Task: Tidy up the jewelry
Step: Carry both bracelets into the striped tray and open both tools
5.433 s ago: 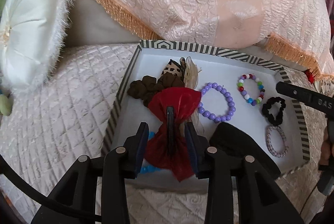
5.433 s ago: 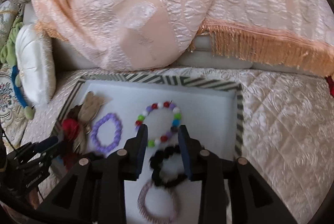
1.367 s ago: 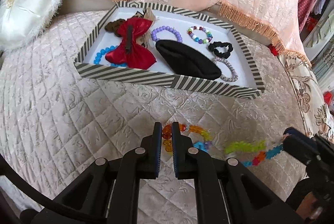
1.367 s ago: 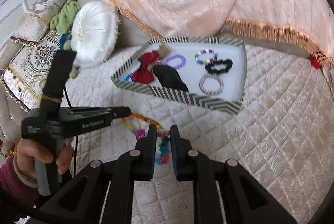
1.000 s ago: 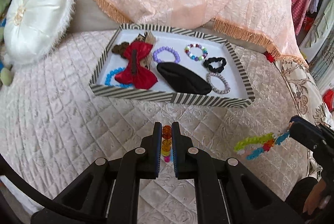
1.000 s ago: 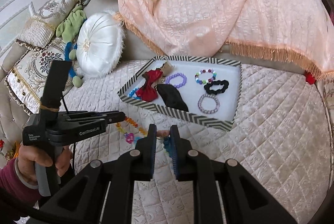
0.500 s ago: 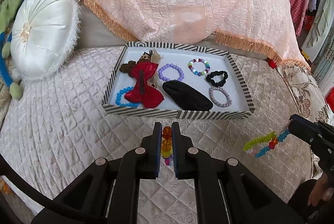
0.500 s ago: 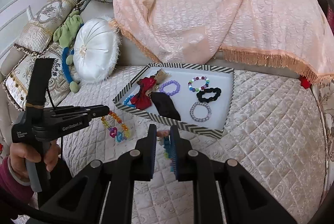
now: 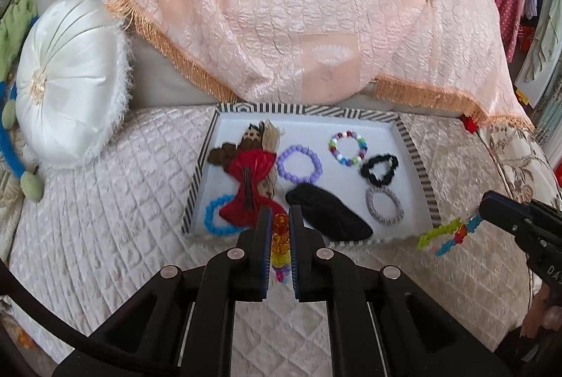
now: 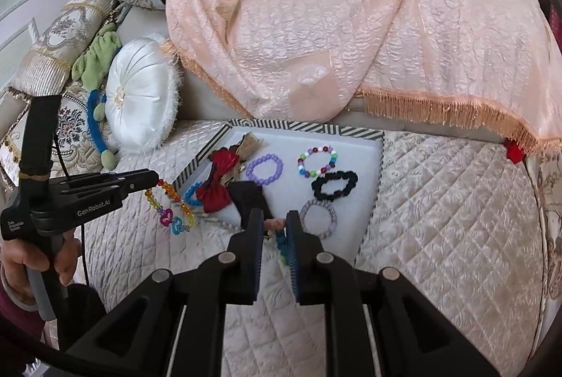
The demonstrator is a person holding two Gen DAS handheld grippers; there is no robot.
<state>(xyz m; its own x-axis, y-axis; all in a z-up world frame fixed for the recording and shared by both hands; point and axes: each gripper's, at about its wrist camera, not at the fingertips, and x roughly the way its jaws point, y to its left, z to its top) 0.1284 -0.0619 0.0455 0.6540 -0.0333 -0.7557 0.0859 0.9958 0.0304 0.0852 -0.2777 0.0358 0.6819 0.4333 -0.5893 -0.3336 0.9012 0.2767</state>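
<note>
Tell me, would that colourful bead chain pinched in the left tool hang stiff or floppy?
Probably floppy: the colourful translucent bead chain droops in a loop below the left tool. Likely light, since a pinch at one end carries it. It may swing, hanging clear of the cream quilted cover.

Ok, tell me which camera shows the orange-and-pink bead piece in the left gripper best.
The right wrist view: the bead piece dangles whole from the left gripper, side-on. The left wrist view shows only a few beads squeezed between its own fingers.

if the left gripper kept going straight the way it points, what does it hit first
Probably the striped tray's near wall or the black pouch just inside; depth is unclear. The left gripper is shut on a bead strand.
</note>
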